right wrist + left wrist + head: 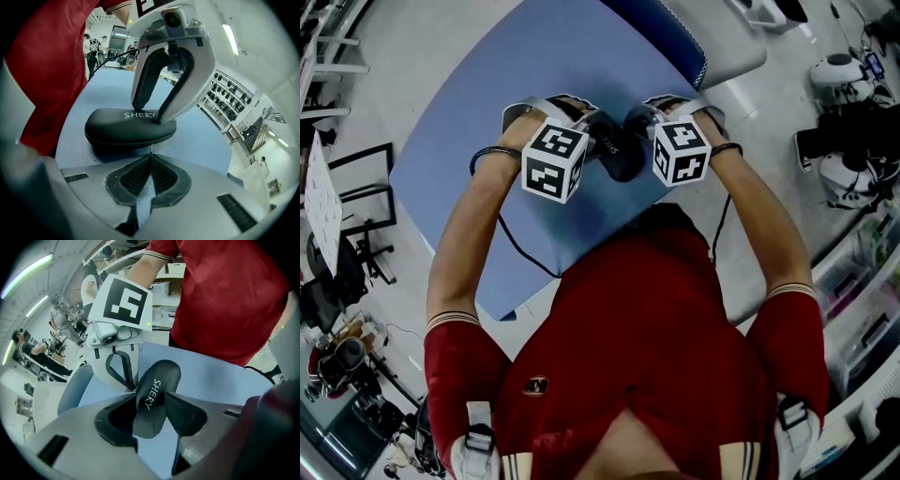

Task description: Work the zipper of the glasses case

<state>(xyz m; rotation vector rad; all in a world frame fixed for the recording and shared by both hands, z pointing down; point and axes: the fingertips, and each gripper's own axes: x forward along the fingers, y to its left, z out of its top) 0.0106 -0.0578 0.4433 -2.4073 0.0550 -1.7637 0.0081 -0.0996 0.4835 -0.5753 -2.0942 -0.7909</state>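
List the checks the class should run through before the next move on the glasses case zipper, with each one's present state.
1. Left gripper clamped on the glasses case: ok, its pads press on both sides.
2. Right gripper shut on the zipper pull: ok, jaws together with the small metal pull at their tips.
3. Zipper seam turned toward the right gripper: ok, the seam shows along the case's near edge in the right gripper view.
4. How far the zipper is already run: cannot tell.
5. Case resting on the blue table: cannot tell, it may be held just above it.
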